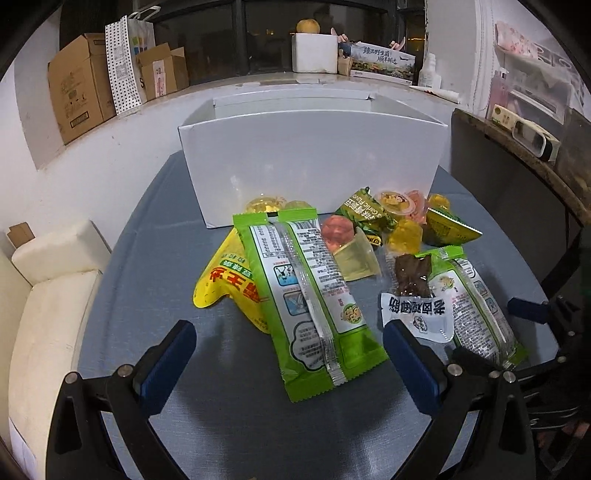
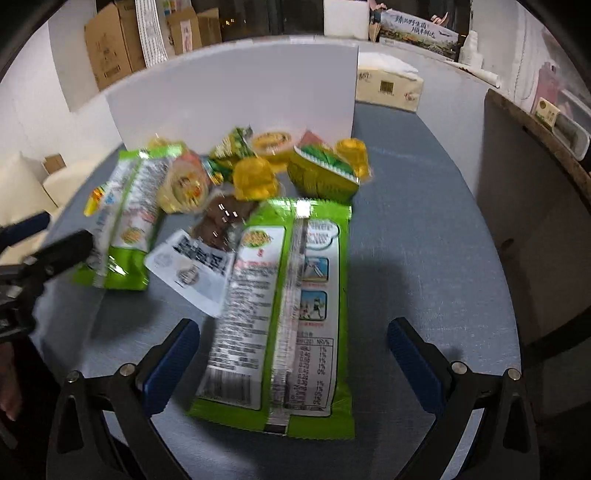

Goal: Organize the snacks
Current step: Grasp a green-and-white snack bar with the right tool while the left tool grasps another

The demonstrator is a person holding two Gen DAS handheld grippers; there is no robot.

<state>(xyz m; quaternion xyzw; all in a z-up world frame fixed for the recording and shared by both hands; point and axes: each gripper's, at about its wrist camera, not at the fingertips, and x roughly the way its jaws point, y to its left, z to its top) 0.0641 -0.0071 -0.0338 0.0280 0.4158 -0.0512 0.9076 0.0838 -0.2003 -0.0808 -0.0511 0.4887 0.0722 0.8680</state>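
Each tool (image 1: 290,347) (image 2: 293,345): black angular linkage arms, silver round screws, two blue-padded fingers (image 1: 168,360).

Snacks (image 1: 314,280) before box (image 1: 310,162) on table (image 1: 229,413)

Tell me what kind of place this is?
Probably a lived-in home or small office corner, not a lab: cardboard boxes on a window ledge, a cushion beside the table, a tissue box.

A dark window (image 1: 314,29) sits above a white ledge (image 1: 258,83) stacked with cardboard boxes (image 1: 79,86); a cream sofa (image 1: 48,295) stands left.
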